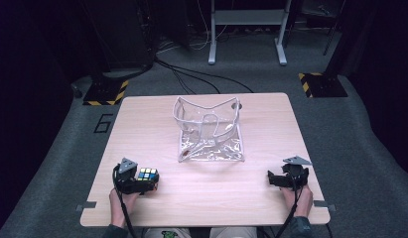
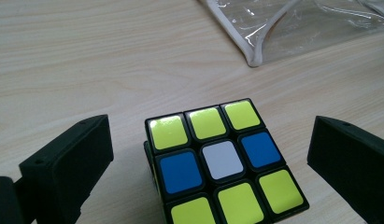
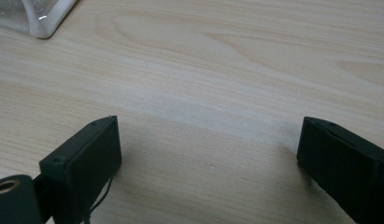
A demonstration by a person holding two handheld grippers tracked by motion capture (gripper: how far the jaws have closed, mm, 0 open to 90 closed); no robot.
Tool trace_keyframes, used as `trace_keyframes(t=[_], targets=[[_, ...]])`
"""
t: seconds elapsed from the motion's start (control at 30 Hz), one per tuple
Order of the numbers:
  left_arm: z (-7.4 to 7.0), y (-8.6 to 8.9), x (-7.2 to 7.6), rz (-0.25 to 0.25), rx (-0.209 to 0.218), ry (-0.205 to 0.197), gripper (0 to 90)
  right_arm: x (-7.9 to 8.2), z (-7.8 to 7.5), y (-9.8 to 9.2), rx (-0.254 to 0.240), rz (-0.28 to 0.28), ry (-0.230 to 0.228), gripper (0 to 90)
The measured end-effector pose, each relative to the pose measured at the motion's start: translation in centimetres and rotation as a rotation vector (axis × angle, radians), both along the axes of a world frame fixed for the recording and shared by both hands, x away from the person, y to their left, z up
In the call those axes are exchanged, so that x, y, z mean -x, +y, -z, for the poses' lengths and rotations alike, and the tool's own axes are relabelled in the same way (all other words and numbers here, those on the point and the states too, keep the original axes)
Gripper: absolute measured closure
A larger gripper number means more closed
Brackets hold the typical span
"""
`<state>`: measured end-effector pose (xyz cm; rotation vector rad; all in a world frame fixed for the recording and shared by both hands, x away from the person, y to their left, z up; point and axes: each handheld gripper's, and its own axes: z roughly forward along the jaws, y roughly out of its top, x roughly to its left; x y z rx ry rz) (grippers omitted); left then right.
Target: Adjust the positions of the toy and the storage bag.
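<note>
A scrambled puzzle cube (image 1: 148, 173) rests on the wooden table (image 1: 142, 129) near its front left. Its top face shows yellow, blue and white stickers (image 2: 222, 161). My left gripper (image 1: 146, 181) is open around it, and the jaws stand on either side with a gap to each cube face (image 2: 210, 128). A clear plastic pouch with white trim (image 1: 211, 129) stands open at the table's middle; a corner of it (image 2: 292, 28) lies beyond the cube. My right gripper (image 1: 274, 179) rests at the front right, open with bare wood between its jaws (image 3: 208, 126).
The pouch's corner (image 3: 40, 18) shows at the top left of the right gripper view. Beyond the table are grey carpet, black cables (image 1: 191, 74), a white frame's legs (image 1: 246, 29) and two yellow-black striped bases (image 1: 106, 92).
</note>
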<state>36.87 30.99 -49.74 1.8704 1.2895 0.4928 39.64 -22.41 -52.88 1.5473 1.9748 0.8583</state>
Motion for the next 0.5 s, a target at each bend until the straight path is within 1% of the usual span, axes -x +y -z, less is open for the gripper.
trace_keyframes(t=[0.13, 0.17, 0.23, 0.27, 0.37, 0.4, 0.5], targets=[[0.7, -0.2, 0.2, 0.001, -0.005, 0.008, 6.0, 0.0, 0.0, 0.0, 0.000, 0.000, 0.000, 5.7], [0.9, -0.3, 0.2, -0.001, -0.011, 0.008, 8.3, 0.0, 0.0, 0.0, 0.000, 0.000, 0.000, 5.7], [1.2, -0.4, 0.4, -0.008, -0.021, 0.010, 15.7, 0.0, 0.0, 0.0, 0.000, -0.001, 0.000, 5.8], [1.4, -0.5, 0.4, -0.013, -0.027, 0.014, 17.4, 0.0, 0.0, 0.0, 0.000, -0.001, -0.001, 5.8], [1.7, -0.5, 0.6, -0.025, -0.027, 0.009, 26.6, 0.0, 0.0, 0.0, 0.000, 0.000, 0.000, 5.9], [1.8, -0.5, 0.7, -0.026, -0.035, 0.002, 30.3, 0.0, 0.0, 0.0, 0.001, -0.001, -0.001, 5.9], [1.8, -0.7, 0.9, -0.028, -0.064, -0.012, 32.5, 0.0, 0.0, 0.0, 0.001, -0.001, 0.000, 5.9]])
